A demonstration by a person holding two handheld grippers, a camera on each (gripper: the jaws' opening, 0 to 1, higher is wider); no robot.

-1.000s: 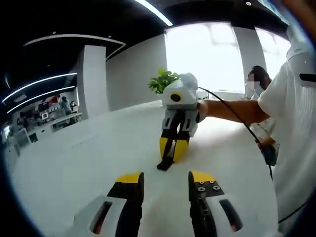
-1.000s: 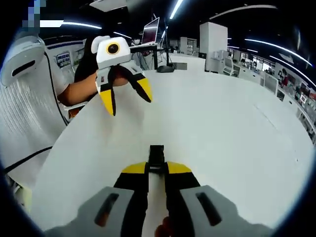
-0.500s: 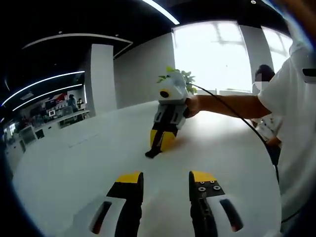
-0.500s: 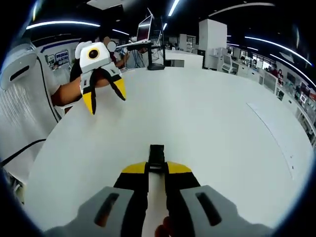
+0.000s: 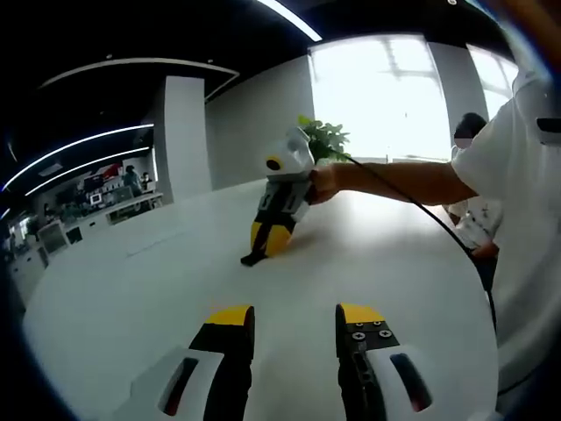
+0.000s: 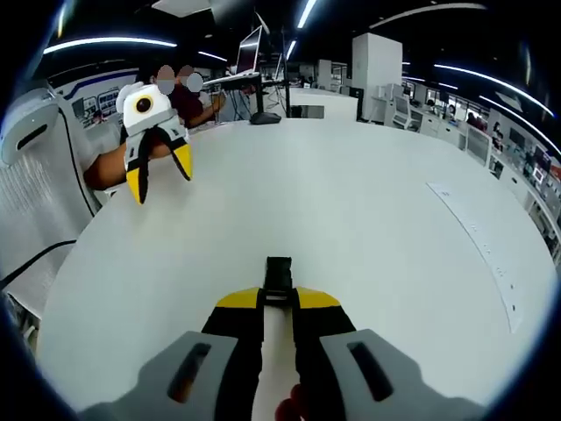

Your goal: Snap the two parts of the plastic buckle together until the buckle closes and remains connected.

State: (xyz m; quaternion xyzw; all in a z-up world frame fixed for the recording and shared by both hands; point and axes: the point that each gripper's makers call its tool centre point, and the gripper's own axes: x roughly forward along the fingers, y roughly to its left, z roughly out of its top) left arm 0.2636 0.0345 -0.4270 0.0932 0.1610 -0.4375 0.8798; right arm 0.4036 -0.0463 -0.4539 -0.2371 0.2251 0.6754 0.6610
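Observation:
A black plastic buckle part (image 6: 279,274) sticks out from between the yellow tips of my right gripper (image 6: 279,300), which is shut on it just above the white table (image 6: 351,202). In the left gripper view, a hand holds that right gripper (image 5: 264,242) tilted down, with the buckle part (image 5: 251,260) touching or nearly touching the table (image 5: 158,289). My left gripper (image 5: 294,316) is open with nothing between its jaws. In the right gripper view, the left gripper (image 6: 159,174) hangs open at the far left over the table edge.
A person's bare arm (image 5: 403,180) and white sleeve (image 5: 508,167) come in from the right, with a black cable (image 5: 421,210) trailing. A potted plant (image 5: 326,136) stands at the far edge. A monitor (image 6: 250,54) and seated people are behind the table. A thin strip (image 6: 478,237) lies at the right.
The two grippers have drawn farther apart, each looking smaller and further left in the other's view. The right gripper stays shut on the buckle part and the left stays open.

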